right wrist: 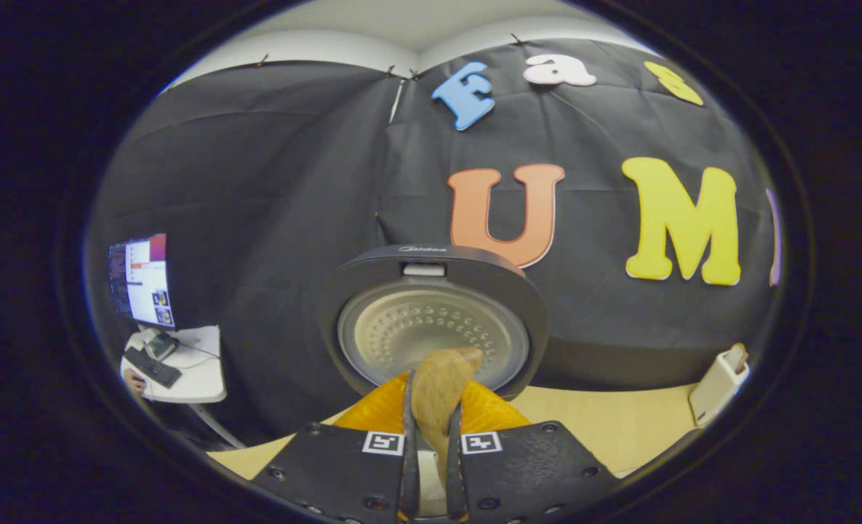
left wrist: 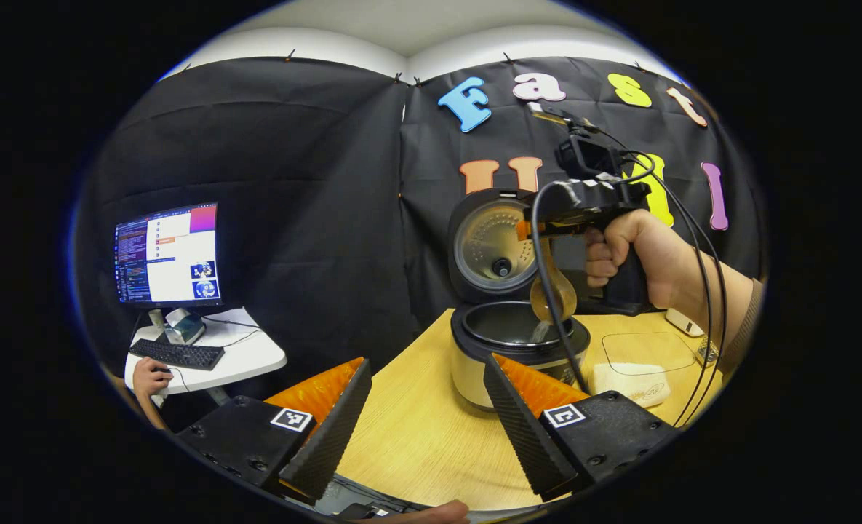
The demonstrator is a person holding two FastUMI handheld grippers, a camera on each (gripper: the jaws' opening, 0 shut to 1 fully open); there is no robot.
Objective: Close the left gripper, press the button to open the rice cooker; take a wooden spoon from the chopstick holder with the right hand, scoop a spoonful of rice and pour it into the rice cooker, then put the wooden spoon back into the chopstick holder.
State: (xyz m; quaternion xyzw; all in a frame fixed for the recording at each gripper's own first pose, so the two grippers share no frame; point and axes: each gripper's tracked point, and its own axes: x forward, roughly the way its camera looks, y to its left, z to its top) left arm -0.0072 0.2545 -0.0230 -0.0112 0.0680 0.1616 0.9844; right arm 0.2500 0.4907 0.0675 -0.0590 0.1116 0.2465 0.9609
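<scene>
My right gripper (left wrist: 529, 231) pinches the wooden spoon (left wrist: 553, 291), which hangs bowl-down just above the open rice cooker (left wrist: 518, 349). My left gripper (left wrist: 427, 415) waits spread, nearer me, so I'd tip with the right.

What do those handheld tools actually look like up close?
Each tool has two black wedge-shaped fingers with ribbed faces and orange backs, on black blocks bearing small square black-and-white markers. The right tool, in the left gripper view, has a black pistol grip, a camera on top and trailing black cables.
</scene>
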